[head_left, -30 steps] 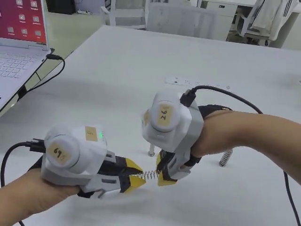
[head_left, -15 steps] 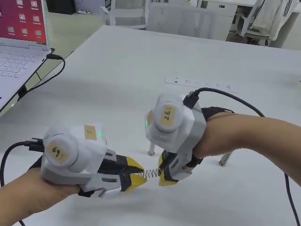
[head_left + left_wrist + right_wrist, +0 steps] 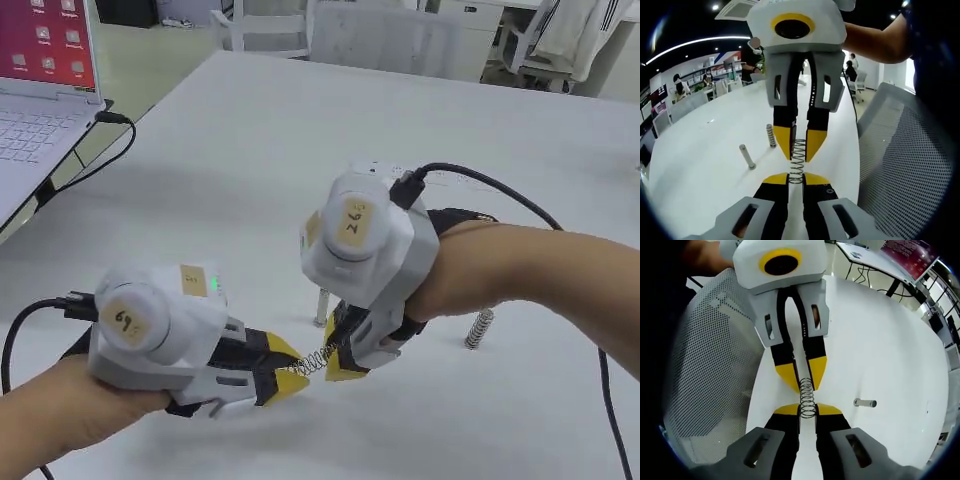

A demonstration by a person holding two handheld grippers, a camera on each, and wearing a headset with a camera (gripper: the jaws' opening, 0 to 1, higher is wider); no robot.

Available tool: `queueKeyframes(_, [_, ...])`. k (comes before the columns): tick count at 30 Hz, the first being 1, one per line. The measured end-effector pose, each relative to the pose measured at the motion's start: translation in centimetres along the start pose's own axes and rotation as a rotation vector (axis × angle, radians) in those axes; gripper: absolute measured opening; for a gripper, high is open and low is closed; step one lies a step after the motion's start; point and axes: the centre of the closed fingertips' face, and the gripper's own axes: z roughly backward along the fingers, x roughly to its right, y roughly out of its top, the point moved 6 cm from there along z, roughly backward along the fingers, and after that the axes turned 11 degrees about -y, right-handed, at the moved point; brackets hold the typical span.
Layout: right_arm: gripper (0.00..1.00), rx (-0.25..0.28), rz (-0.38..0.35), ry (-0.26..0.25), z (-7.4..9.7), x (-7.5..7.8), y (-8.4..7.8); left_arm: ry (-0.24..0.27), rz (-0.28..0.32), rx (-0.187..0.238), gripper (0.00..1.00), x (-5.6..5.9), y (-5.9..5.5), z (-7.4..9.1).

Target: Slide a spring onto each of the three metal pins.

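Spring (image 3: 316,361) between both pairs of jaws

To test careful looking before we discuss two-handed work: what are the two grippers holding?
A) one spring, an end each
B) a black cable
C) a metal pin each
A: the left gripper and right gripper each pinch one end of the same spring.

The left gripper (image 3: 290,370) has a rounded white housing with a tan sticker (image 3: 128,322) hand-marked "69", a small green light (image 3: 213,288), yellow-tipped black jaws and a black cable (image 3: 30,318) at its back. Just right of the left gripper, the right gripper (image 3: 338,366) has the same white housing and jaws, a tan "26" sticker (image 3: 354,222) and its own black cable (image 3: 500,203). Farther right, a black strap (image 3: 455,222) wraps the wrist.
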Motion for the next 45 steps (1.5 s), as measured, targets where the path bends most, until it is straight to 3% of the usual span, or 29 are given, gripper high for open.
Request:
queueKeyframes(11, [0.09,0.035,-0.004,0.009,0.3,-0.1,1.4,-0.006,0.008,0.001,0.02,0.1,-0.1,-0.2])
queueKeyframes(45, [0.08,0.004,0.015,0.014,0.3,-0.4,2.1,-0.022,0.02,0.003,0.03,0.3,0.0,-0.5])
